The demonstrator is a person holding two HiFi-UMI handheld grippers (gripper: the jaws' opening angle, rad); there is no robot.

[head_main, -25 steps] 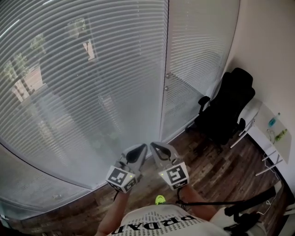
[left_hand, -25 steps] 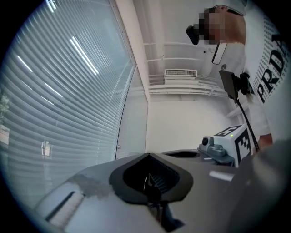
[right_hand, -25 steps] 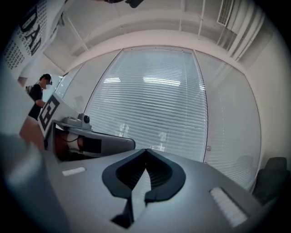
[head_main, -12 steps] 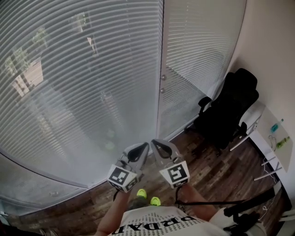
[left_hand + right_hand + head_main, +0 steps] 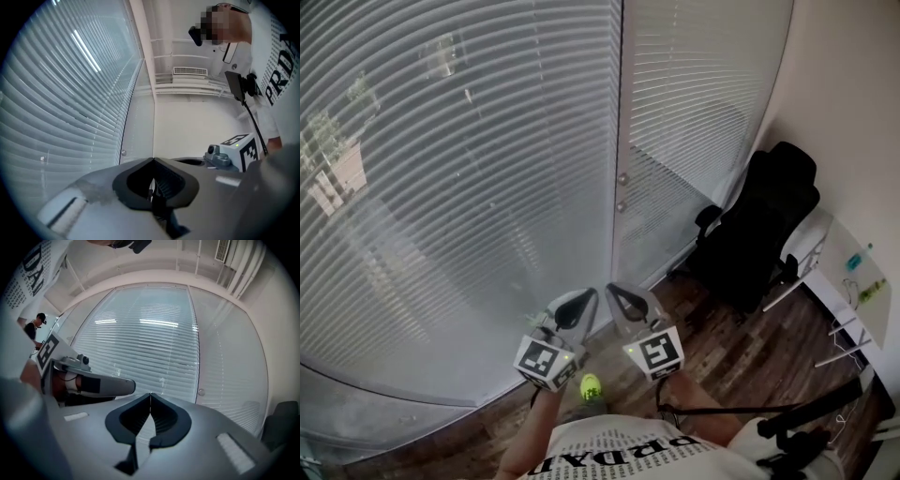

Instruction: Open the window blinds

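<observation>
The left gripper (image 5: 152, 160) has its fingers pressed together, tips touching, with nothing between them. The right gripper (image 5: 150, 394) is the same: fingers closed tip to tip and empty. In the head view the two grippers sit side by side at the lower centre of the frame, near each other but apart, both pointing toward the window blinds (image 5: 469, 169). The blinds fill the left and upper centre of that frame as a tall curved wall of pale horizontal slats, all lying flat and closed, with faint shapes showing through them. Neither gripper touches the slats. A narrow vertical post (image 5: 619, 112) with two small round knobs divides them from a second blind panel (image 5: 698, 112) at upper right, also closed. Below the grippers are the person's white printed shirt (image 5: 628, 455) and a bright green shoe (image 5: 591, 384) on the dark wooden floor (image 5: 722, 347). At right a black office chair (image 5: 759, 225) stands beside a white table (image 5: 825, 295) carrying what may be a small bottle (image 5: 855, 253).
</observation>
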